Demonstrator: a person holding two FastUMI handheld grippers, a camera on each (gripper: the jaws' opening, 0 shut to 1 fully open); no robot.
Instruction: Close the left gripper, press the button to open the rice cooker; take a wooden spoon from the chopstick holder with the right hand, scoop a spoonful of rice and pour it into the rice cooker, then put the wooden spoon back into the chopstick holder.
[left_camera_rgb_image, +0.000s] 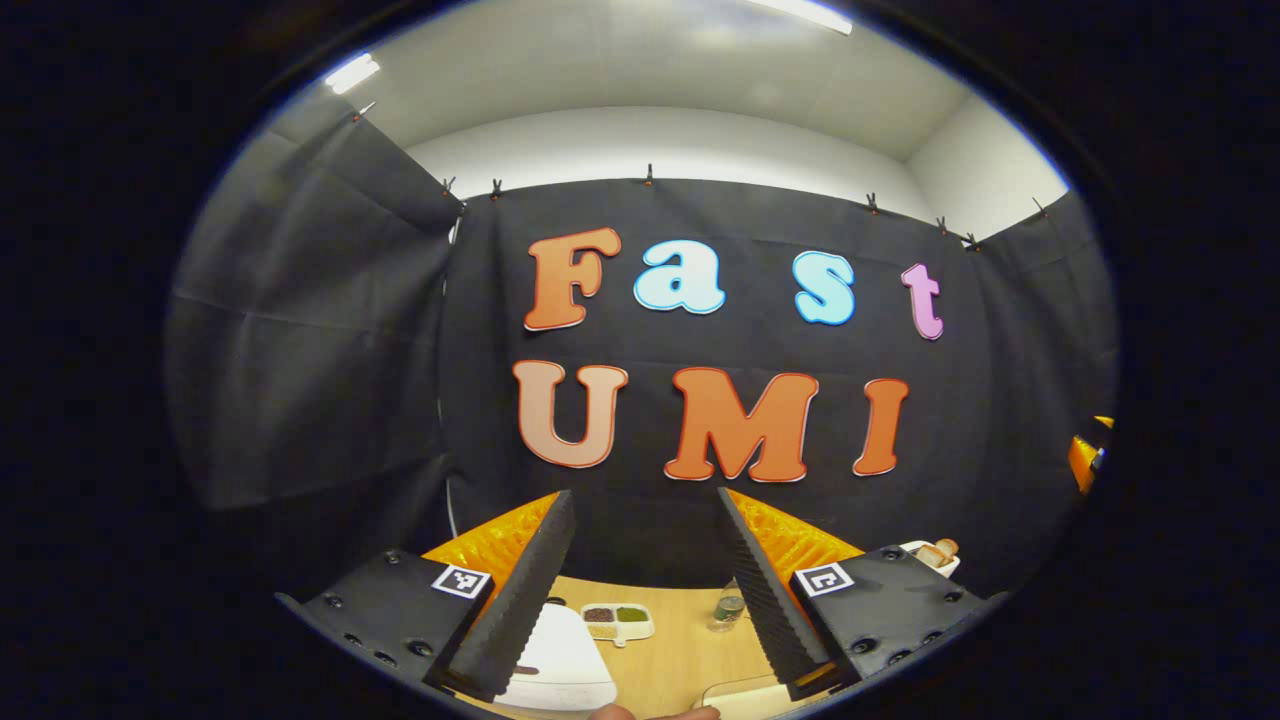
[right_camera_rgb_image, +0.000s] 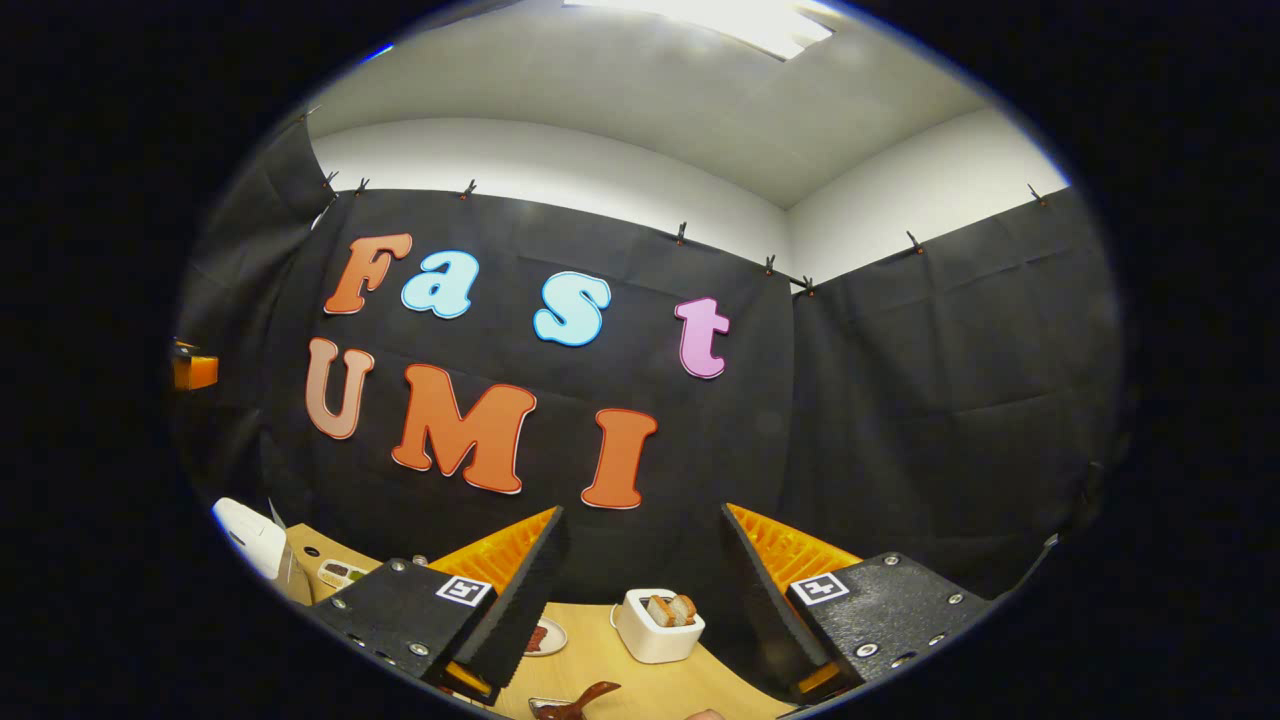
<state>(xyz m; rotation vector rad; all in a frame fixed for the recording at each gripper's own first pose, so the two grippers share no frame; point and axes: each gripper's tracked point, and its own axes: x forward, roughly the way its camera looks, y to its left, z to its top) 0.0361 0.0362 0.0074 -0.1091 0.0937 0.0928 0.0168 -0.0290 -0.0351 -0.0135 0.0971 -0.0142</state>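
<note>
Start of task, nothing pressed yet. Left gripper (left_camera_rgb_image: 645, 575) held high and level, fingers spread wide apart, nothing between them (must be brought together before the press). White rice cooker (left_camera_rgb_image: 557, 660) low in left gripper view, lid down, just under and beyond the left finger, so below and slightly left of the fingers; button not discernible. Divided grain dish (left_camera_rgb_image: 617, 620) just beyond the cooker, small glass jar (left_camera_rgb_image: 729, 606) further to its right. Right gripper (right_camera_rgb_image: 640, 585) also spread, empty. In right gripper view, cooker (right_camera_rgb_image: 250, 537) far left, well apart; toaster with bread (right_camera_rgb_image: 657, 622) right of the cooker, between the fingers. Left gripper judged nearer the cooker. Chopstick holder not identifiable.
</note>
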